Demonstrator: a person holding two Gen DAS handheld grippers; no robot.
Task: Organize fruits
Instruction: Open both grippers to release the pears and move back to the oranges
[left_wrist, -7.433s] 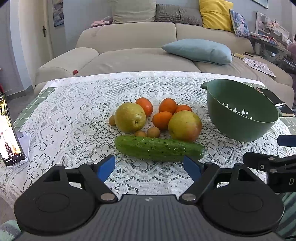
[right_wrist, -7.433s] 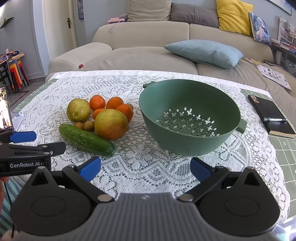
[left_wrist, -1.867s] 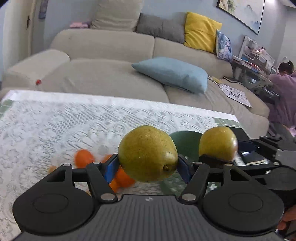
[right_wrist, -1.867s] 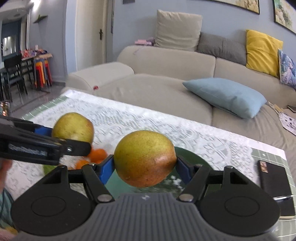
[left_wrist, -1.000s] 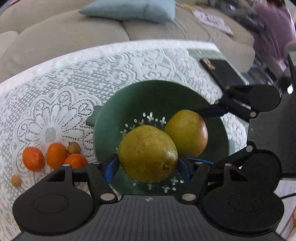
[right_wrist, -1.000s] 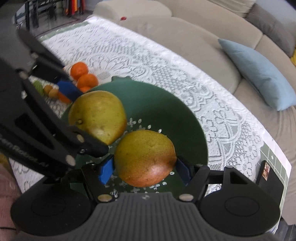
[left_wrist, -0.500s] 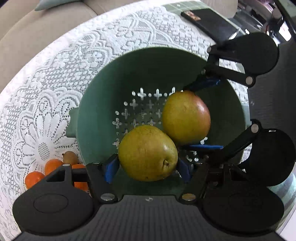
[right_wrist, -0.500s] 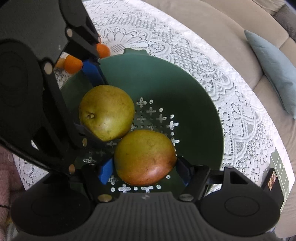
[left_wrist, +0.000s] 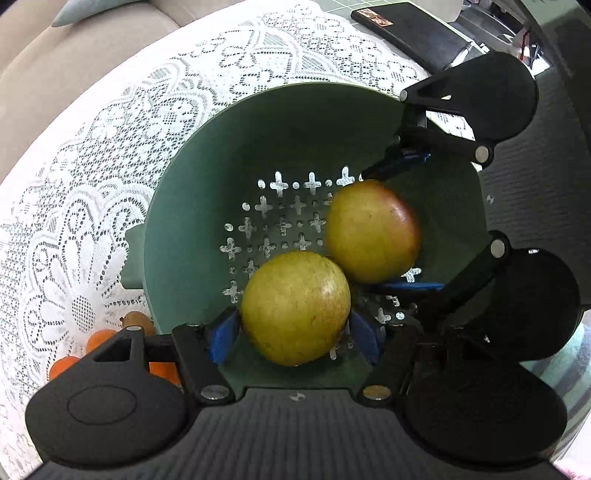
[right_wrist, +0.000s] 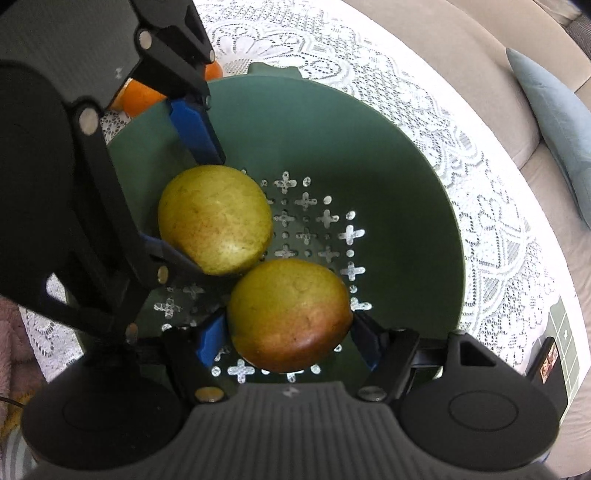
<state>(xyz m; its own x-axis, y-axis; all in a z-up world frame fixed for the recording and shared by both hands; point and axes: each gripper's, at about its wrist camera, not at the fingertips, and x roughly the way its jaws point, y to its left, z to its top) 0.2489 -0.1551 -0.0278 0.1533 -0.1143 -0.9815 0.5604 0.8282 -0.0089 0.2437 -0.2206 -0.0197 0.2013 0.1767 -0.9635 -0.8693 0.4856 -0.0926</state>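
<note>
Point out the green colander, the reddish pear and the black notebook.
green colander (right_wrist: 406, 155), right wrist view, bare inner wall.
reddish pear (right_wrist: 290, 314), right wrist view, middle of its skin.
black notebook (left_wrist: 410, 27), left wrist view, its cover.

2 big yellow-green fruits sit low inside the green colander (left_wrist: 207, 155), over its cross-shaped holes, touching each other. The greener fruit (left_wrist: 295, 307) is on the left, speckled, with a faint blush; blue fingers (left_wrist: 221, 334) flank its 2 sides, with a thin gap showing at each. The other fruit (left_wrist: 371, 229), on the right, has a red flush along 1 side and lies between another pair of blue fingers (right_wrist: 210, 339), also slightly clear of them. Outside the colander, by its left rim, a few small oranges (left_wrist: 99, 338) lie on the lace cloth, partly hidden, with 1 small brown fruit (left_wrist: 135, 319) beside them.
</note>
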